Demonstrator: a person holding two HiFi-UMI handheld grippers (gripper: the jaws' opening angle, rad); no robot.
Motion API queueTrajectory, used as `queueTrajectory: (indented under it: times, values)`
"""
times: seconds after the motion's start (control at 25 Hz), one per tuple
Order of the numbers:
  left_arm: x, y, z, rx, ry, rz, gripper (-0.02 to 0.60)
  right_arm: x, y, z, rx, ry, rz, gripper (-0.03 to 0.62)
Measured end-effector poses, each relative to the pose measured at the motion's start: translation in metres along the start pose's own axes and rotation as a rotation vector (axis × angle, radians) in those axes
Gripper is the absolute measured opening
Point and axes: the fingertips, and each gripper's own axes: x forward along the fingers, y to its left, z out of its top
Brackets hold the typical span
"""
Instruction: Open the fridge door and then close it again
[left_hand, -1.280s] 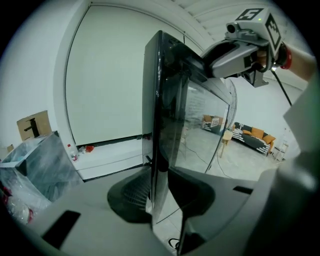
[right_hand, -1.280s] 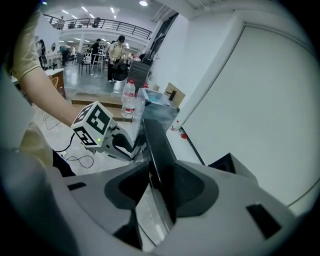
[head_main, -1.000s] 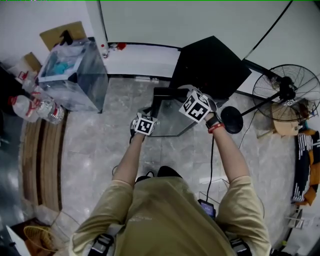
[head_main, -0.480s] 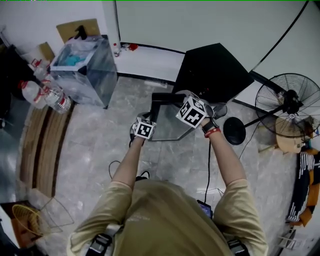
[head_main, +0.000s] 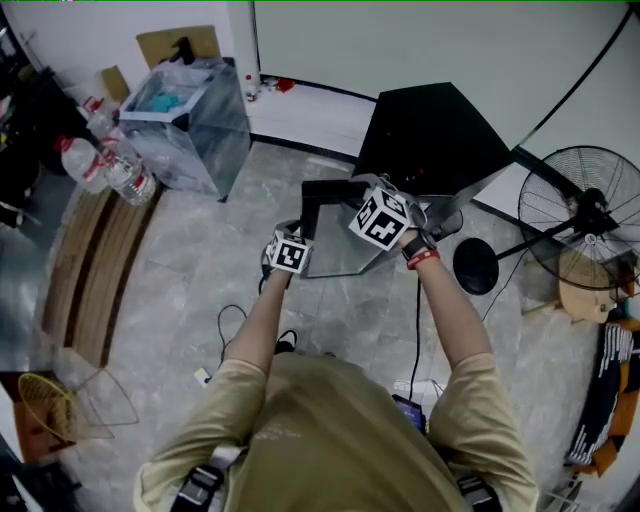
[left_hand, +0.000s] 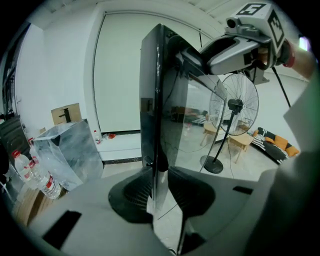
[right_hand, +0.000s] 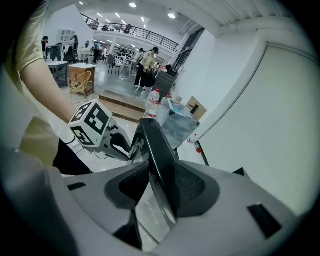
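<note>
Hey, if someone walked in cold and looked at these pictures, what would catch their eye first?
Most striking is the glass fridge door, standing open from the black fridge at the centre of the head view, with the left gripper and right gripper both clamped on its edge. Next comes the big standing fan on the floor at the right of the head view.
</note>
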Motion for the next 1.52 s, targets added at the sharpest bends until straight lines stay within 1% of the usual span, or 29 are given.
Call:
queueTrajectory:
  times: [0.2,0.32,0.52,0.76,0.88,1.08,1.16,1.24,1.36,1.44,1.52]
  values:
    - [-0.012,-0.011,-0.011,-0.021,0.003,0.039,0.107,-0.009,0.013,-0.002,-0.027,-0.018,0.016,0.166]
    - [-0.021,-0.019,-0.017,-0.043,0.019,0.056,0.107,-0.012,0.021,-0.004,-0.041,-0.026,0.019,0.166]
    - [-0.027,-0.030,-0.025,-0.045,-0.008,0.075,0.106,-0.021,0.033,-0.006,-0.061,-0.030,0.030,0.167]
    - [-0.038,-0.042,-0.037,-0.071,0.002,0.119,0.104,-0.030,0.045,-0.009,-0.085,-0.038,0.034,0.172]
    - [-0.043,-0.050,-0.040,-0.086,0.008,0.125,0.104,-0.034,0.050,-0.012,-0.092,-0.041,0.035,0.173]
    - [-0.048,-0.053,-0.043,-0.078,0.000,0.154,0.103,-0.039,0.055,-0.013,-0.108,-0.046,0.037,0.173]
    - [-0.048,-0.056,-0.041,-0.079,-0.015,0.148,0.103,-0.040,0.055,-0.014,-0.110,-0.059,0.040,0.175]
    - [-0.047,-0.058,-0.043,-0.083,-0.007,0.139,0.103,-0.041,0.055,-0.016,-0.107,-0.077,0.040,0.179]
    - [-0.050,-0.060,-0.046,-0.087,0.023,0.120,0.104,-0.043,0.055,-0.019,-0.068,-0.110,0.019,0.186]
    - [-0.058,-0.061,-0.043,-0.075,0.012,0.115,0.104,-0.048,0.051,-0.017,-0.004,-0.157,-0.016,0.193]
    - [-0.072,-0.060,-0.037,-0.061,-0.009,0.128,0.104,-0.057,0.046,-0.012,0.074,-0.232,-0.054,0.197]
